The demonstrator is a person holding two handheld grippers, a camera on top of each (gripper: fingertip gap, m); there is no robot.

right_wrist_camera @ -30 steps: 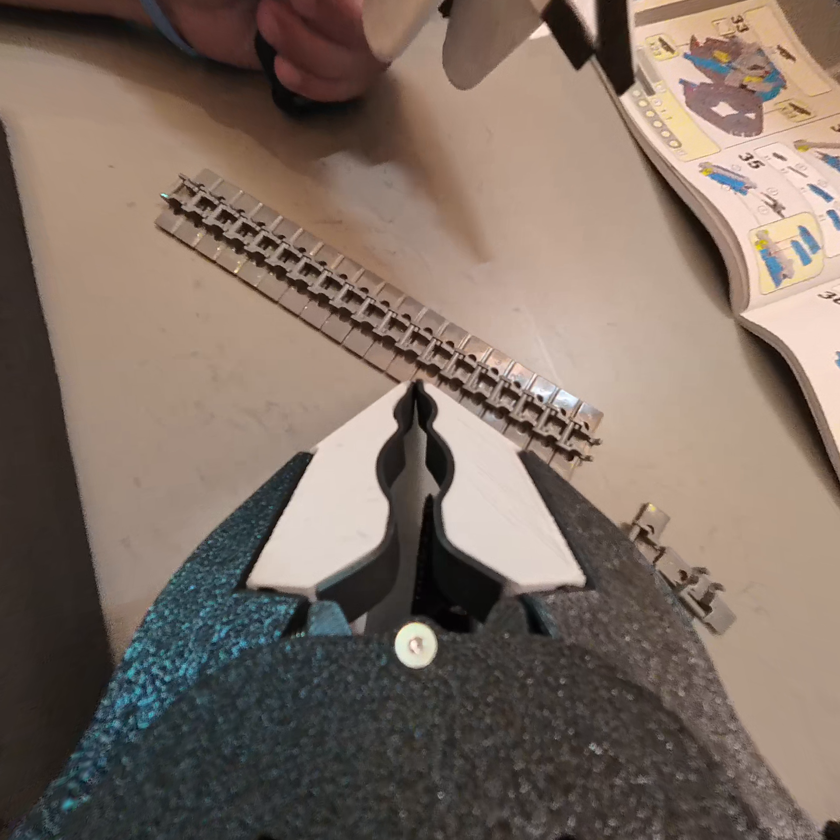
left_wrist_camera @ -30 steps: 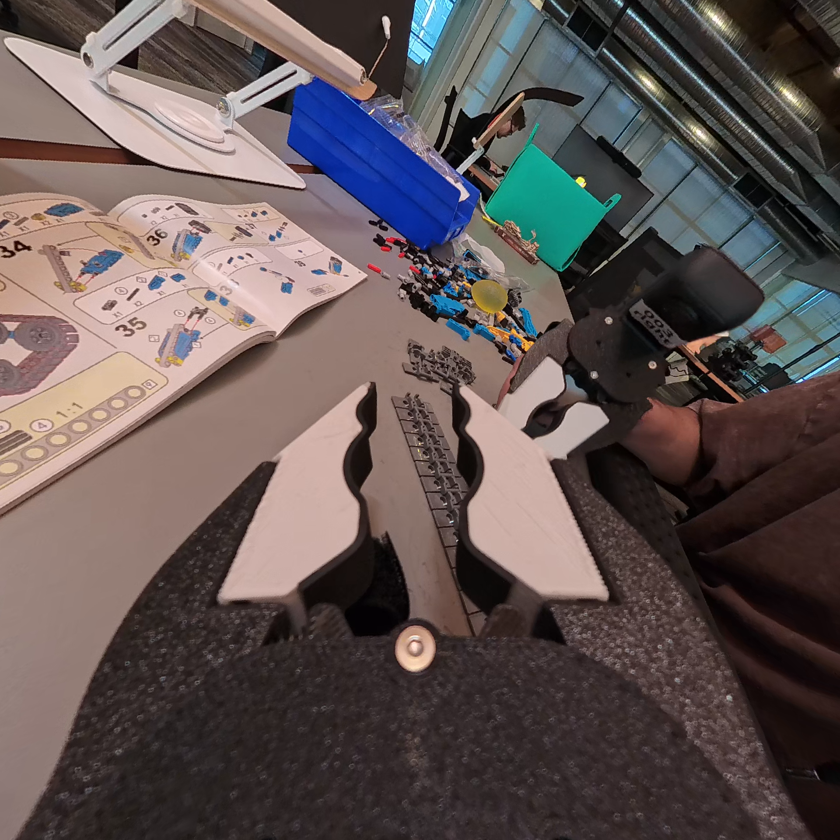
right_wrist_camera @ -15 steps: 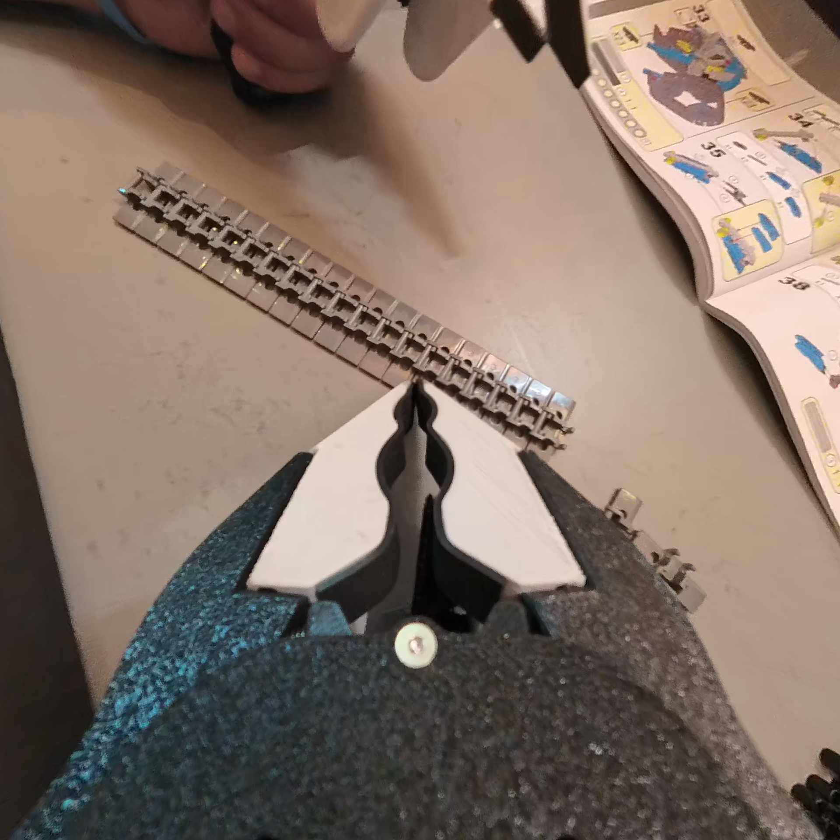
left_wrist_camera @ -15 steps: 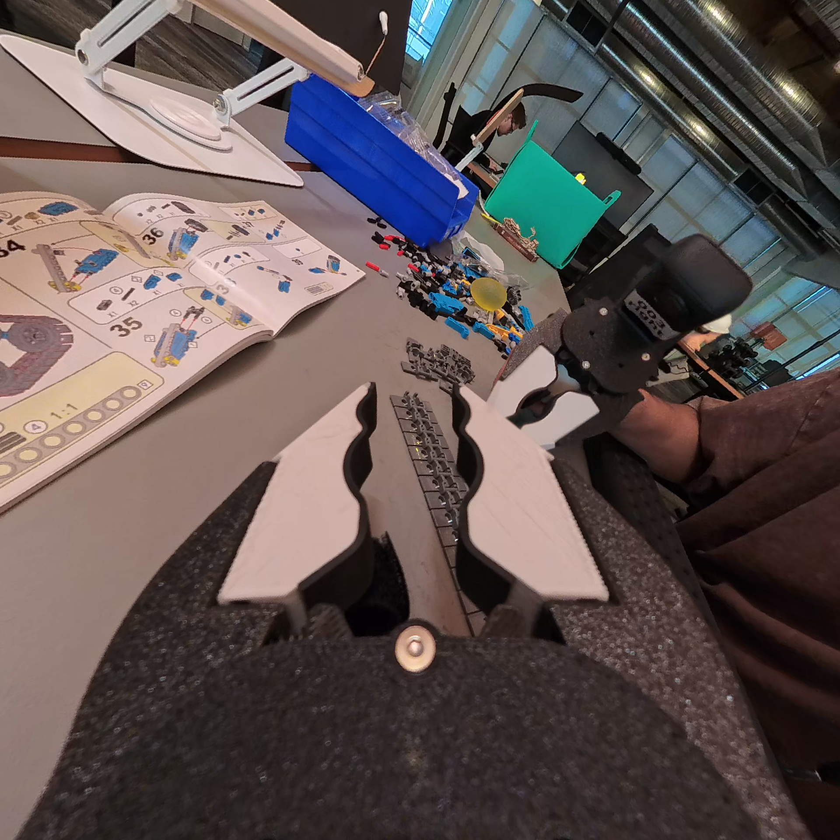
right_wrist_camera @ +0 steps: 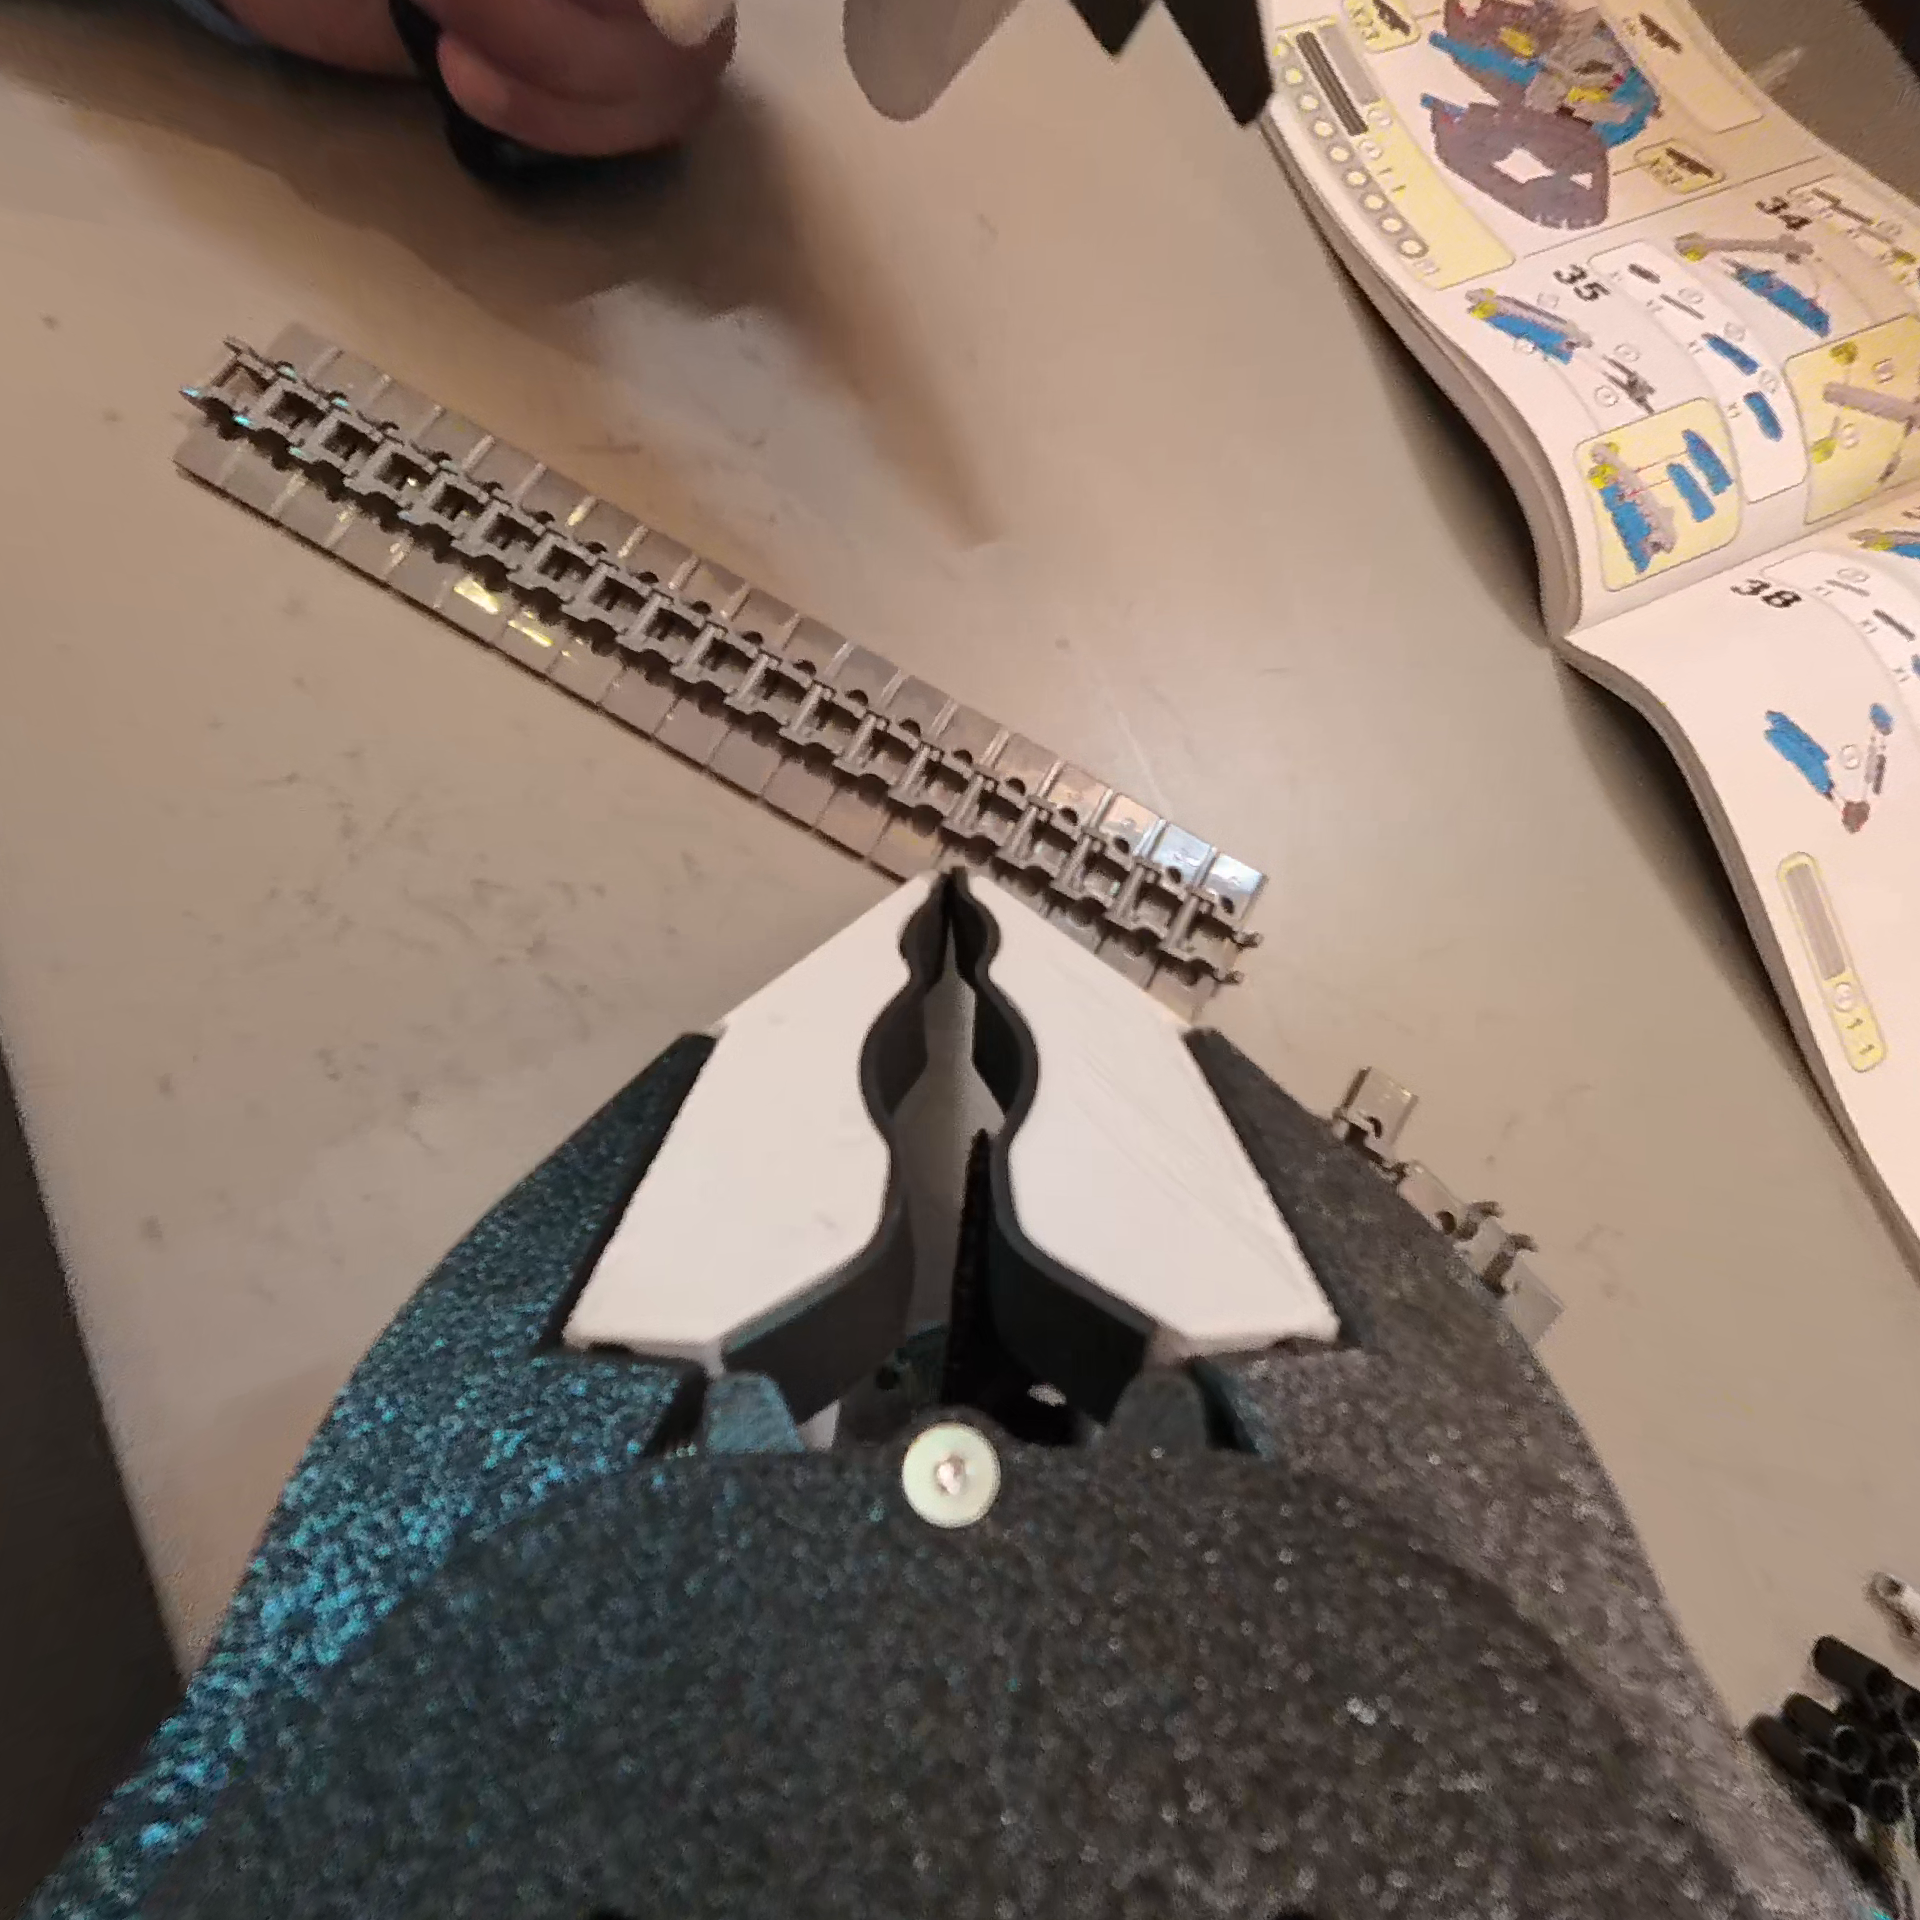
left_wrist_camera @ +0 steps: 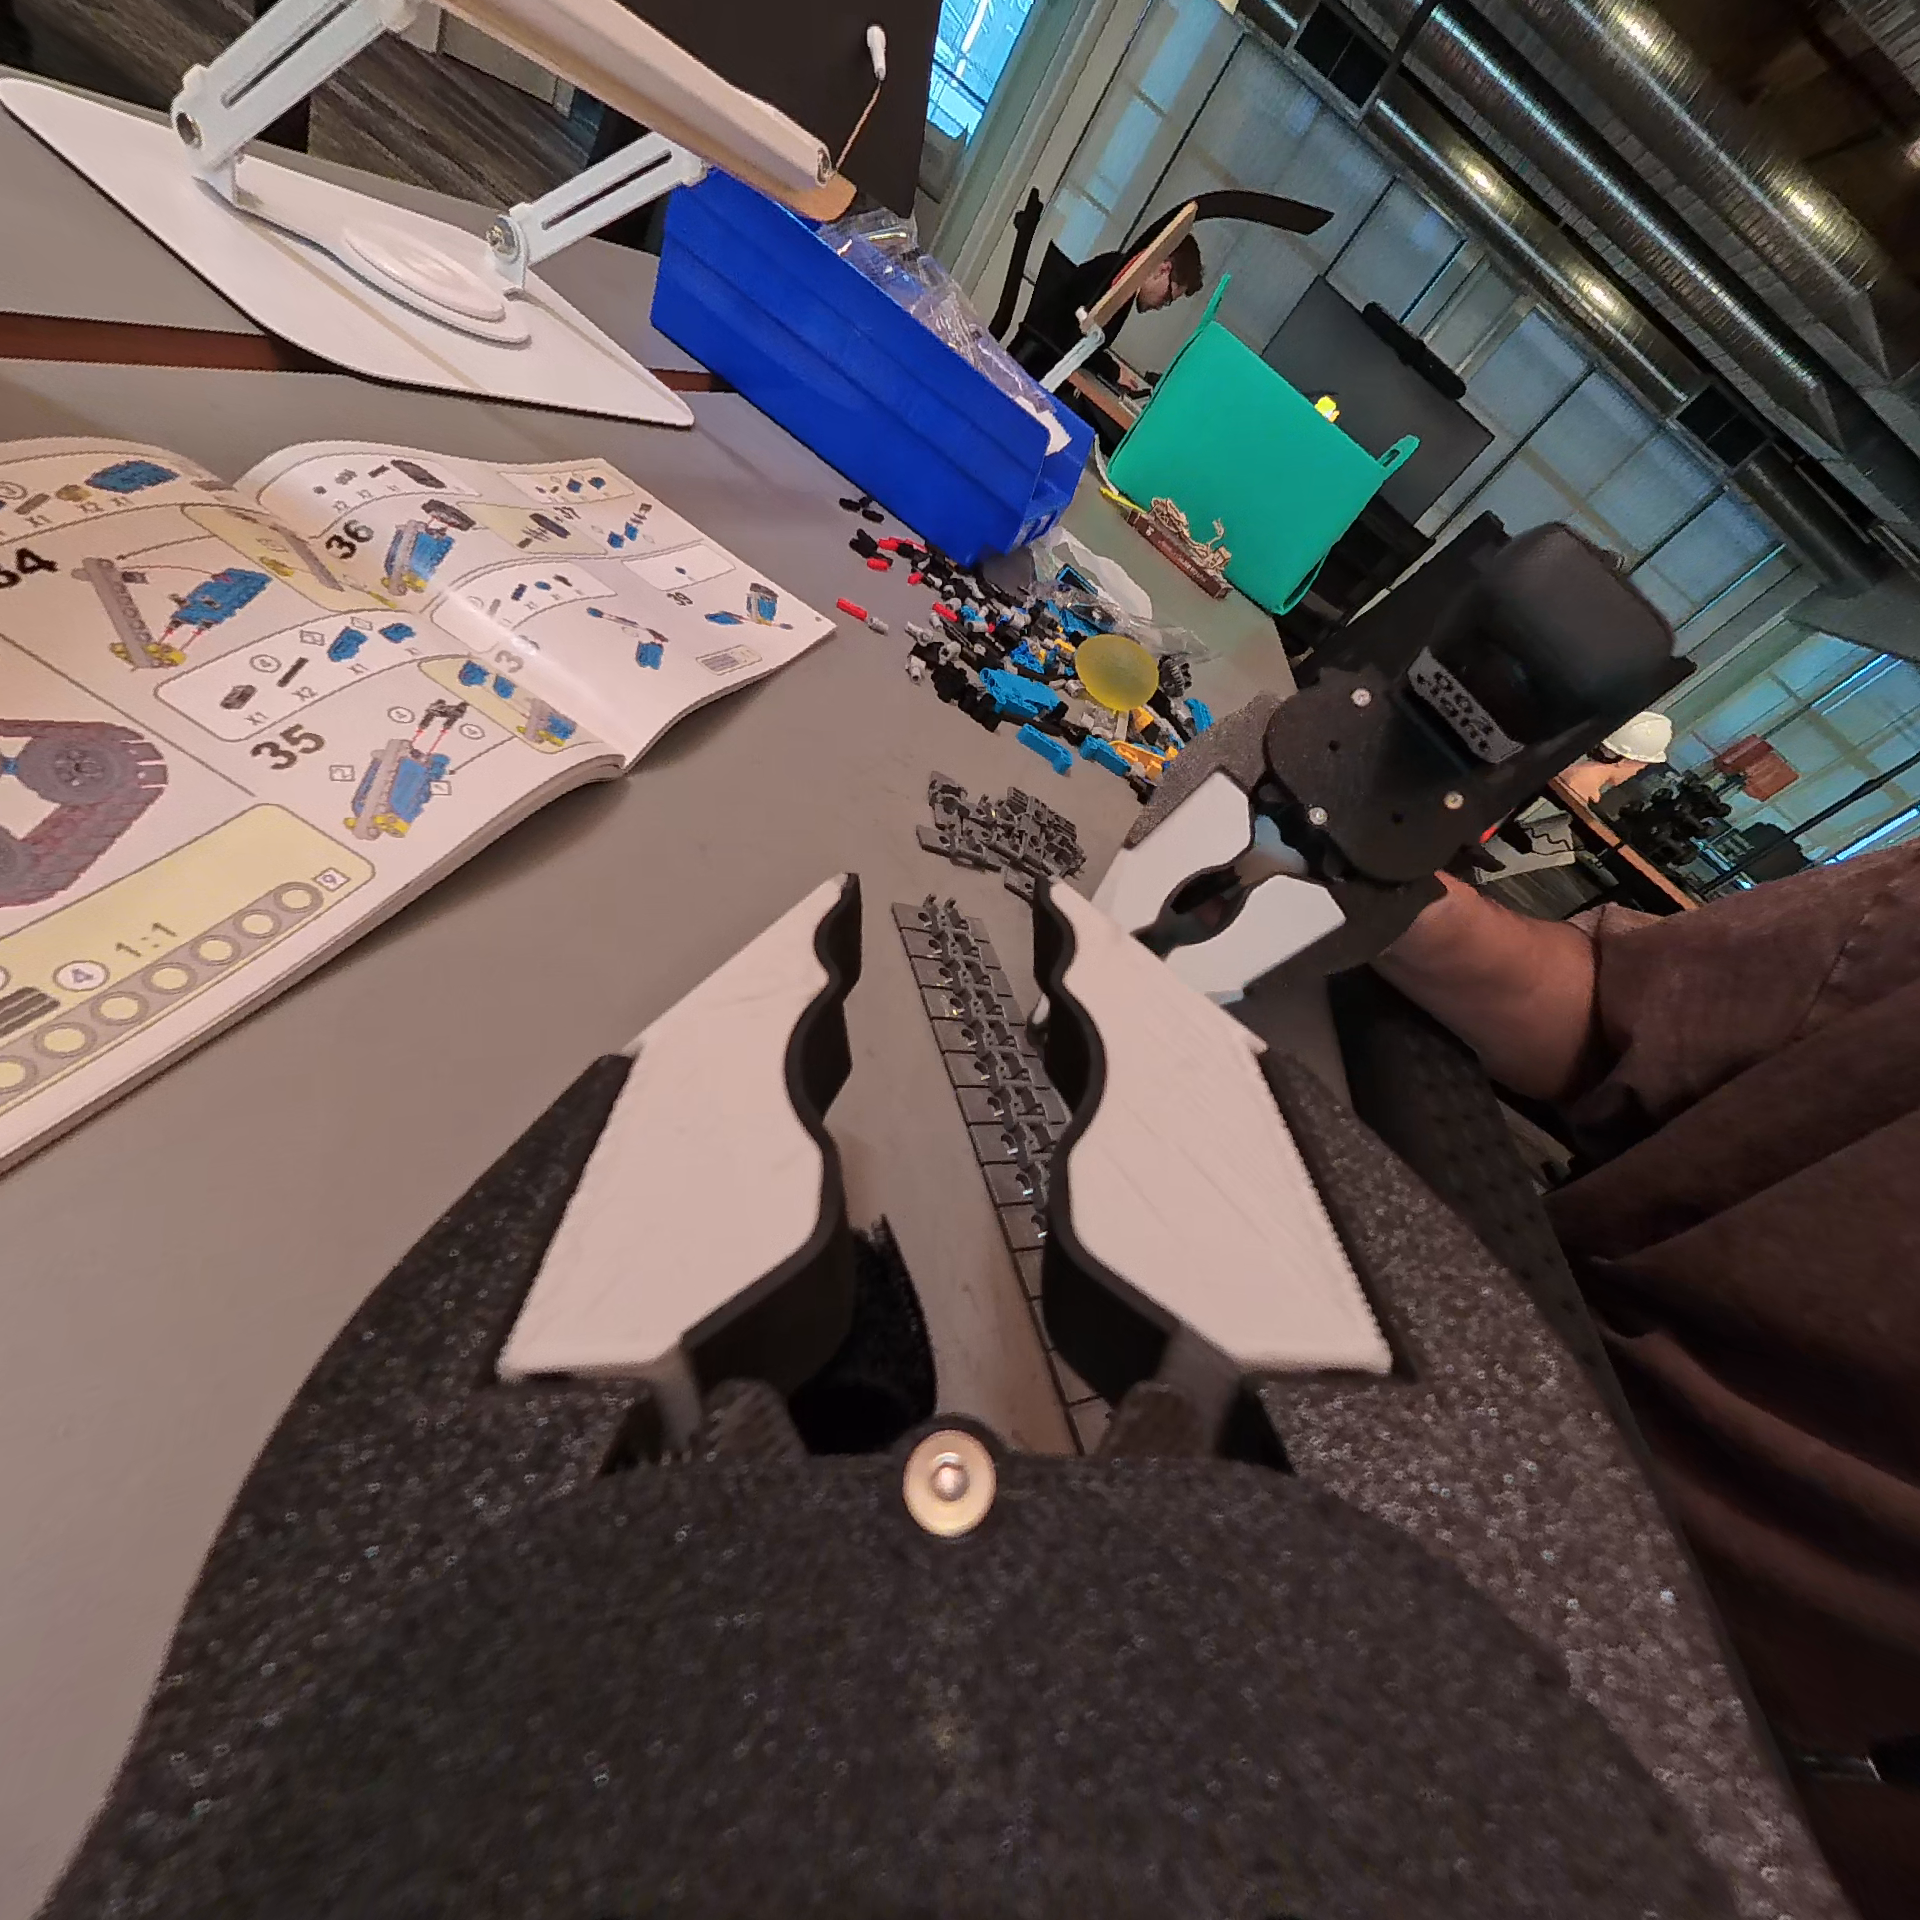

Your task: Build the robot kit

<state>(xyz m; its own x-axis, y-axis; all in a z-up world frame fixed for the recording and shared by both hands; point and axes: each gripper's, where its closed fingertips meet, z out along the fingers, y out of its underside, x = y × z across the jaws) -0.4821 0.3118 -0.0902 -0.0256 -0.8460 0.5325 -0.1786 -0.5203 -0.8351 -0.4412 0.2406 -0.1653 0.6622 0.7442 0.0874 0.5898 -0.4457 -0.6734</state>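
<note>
My left tongs (left_wrist_camera: 945, 914) stood open, low over the grey bench (left_wrist_camera: 520, 1039), the flat grey track strip (left_wrist_camera: 987, 1049) lying between their fingers; my right tongs (right_wrist_camera: 951, 883) were closed on nothing, tips just beside that strip's (right_wrist_camera: 717, 644) near end; an open instruction booklet (right_wrist_camera: 1662, 416) lay well apart.

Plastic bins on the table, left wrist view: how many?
2: a blue plastic bin behind the open instruction booklet, and a green plastic bin farther back to its right. Others may be hidden.
</note>
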